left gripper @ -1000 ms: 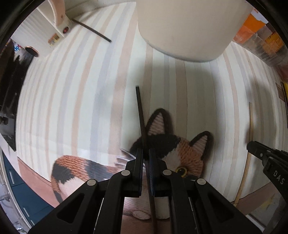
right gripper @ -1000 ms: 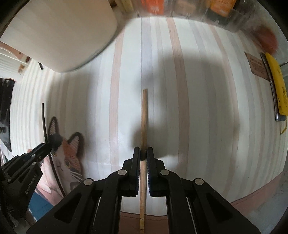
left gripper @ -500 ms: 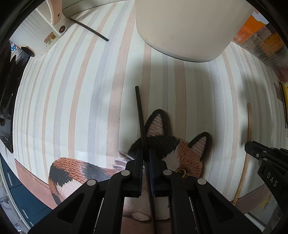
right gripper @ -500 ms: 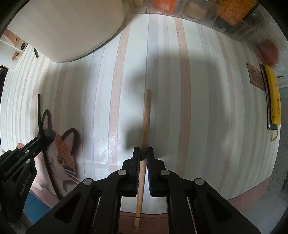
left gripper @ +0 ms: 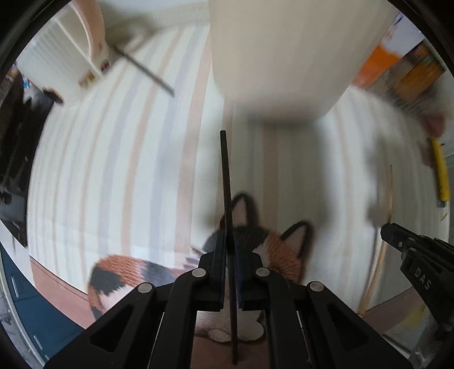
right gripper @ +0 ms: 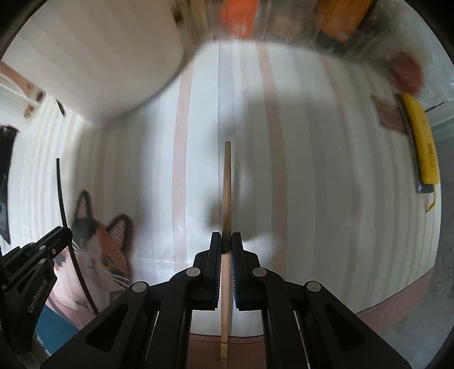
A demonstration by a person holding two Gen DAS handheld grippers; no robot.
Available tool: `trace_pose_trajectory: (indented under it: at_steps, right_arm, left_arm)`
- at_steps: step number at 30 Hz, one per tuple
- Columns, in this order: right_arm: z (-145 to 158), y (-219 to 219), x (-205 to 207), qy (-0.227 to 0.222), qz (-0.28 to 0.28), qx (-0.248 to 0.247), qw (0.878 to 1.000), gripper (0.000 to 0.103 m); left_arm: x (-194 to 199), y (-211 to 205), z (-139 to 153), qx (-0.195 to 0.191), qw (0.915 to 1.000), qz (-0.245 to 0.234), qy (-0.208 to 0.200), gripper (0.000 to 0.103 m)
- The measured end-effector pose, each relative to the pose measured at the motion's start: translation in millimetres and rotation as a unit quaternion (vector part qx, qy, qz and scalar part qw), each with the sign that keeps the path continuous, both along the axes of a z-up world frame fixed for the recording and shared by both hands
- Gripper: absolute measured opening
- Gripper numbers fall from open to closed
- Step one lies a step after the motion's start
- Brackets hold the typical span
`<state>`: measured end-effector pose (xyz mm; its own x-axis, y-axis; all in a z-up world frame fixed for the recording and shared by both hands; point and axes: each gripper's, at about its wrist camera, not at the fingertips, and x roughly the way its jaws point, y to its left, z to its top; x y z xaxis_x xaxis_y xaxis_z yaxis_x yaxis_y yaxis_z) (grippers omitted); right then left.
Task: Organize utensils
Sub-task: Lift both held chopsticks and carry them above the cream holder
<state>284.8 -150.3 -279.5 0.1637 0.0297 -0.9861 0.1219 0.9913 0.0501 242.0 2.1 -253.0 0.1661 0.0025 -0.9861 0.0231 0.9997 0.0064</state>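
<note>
My left gripper [left gripper: 228, 241] is shut on a black chopstick [left gripper: 225, 181] and holds it lifted, its tip pointing toward a large cream cylindrical holder [left gripper: 283, 51]. My right gripper [right gripper: 226, 241] is shut on a light wooden chopstick [right gripper: 227, 187], also lifted and pointing forward. The holder shows at the upper left of the right wrist view [right gripper: 93, 56]. Each gripper shows at the edge of the other's view: the right one [left gripper: 388, 230] and the left one [right gripper: 63, 234], with the black chopstick [right gripper: 61, 193] beside it.
A striped tablecloth [left gripper: 113, 170] covers the table. A cat-shaped knitted mat [left gripper: 283, 249] lies below the left gripper. Another black chopstick [left gripper: 147, 71] lies far left by a white rack. A yellow-handled tool [right gripper: 420, 142] and orange boxes [right gripper: 340, 17] sit at the right.
Both grippers have moved closer to the cream holder with their chopsticks; the view is motion-blurred now. The holder looms larger in both views.
</note>
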Motion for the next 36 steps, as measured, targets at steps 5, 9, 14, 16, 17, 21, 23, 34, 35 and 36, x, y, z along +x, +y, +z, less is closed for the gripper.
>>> trace_pose_trajectory:
  at_steps: [5, 9, 14, 16, 17, 21, 23, 34, 35, 36]
  right_arm:
    - [53, -4, -3, -0.077, -0.006, 0.002, 0.997, 0.007]
    - [94, -5, -2, -0.132, -0.004, 0.006, 0.991, 0.007]
    - [138, -3, 1, -0.187, -0.001, 0.016, 0.982, 0.007]
    - [151, -6, 1, -0.207, 0.001, 0.018, 0.978, 0.007]
    - [157, -7, 2, -0.213, 0.002, 0.020, 0.977, 0.007]
    - [190, -10, 8, -0.245, 0.004, 0.030, 0.969, 0.007]
    - [211, -9, 10, -0.258, 0.006, 0.036, 0.965, 0.007]
    - [334, -9, 21, -0.302, 0.056, 0.090, 0.947, 0.006]
    - [339, -9, 23, -0.305, 0.058, 0.093, 0.946, 0.006]
    - [349, -9, 28, -0.311, 0.060, 0.097, 0.944, 0.006]
  left_arm:
    - [3, 0, 59, -0.002, 0.9964, -0.010, -0.085, 0.003]
    - [3, 6, 96, -0.010, 0.9901, -0.011, -0.139, 0.003]
    - [1, 15, 136, -0.020, 0.9810, -0.012, -0.193, 0.002]
    - [2, 19, 155, -0.021, 0.9765, -0.010, -0.214, 0.002]
    - [3, 21, 163, -0.022, 0.9745, -0.008, -0.223, 0.002]
    - [6, 32, 198, -0.026, 0.9664, -0.002, -0.256, 0.002]
    - [6, 37, 214, -0.028, 0.9634, 0.001, -0.267, 0.002]
    - [15, 51, 306, -0.079, 0.9476, -0.006, -0.309, 0.000]
    - [18, 50, 312, -0.082, 0.9458, -0.008, -0.314, 0.000]
    - [20, 48, 318, -0.085, 0.9443, -0.010, -0.318, 0.000]
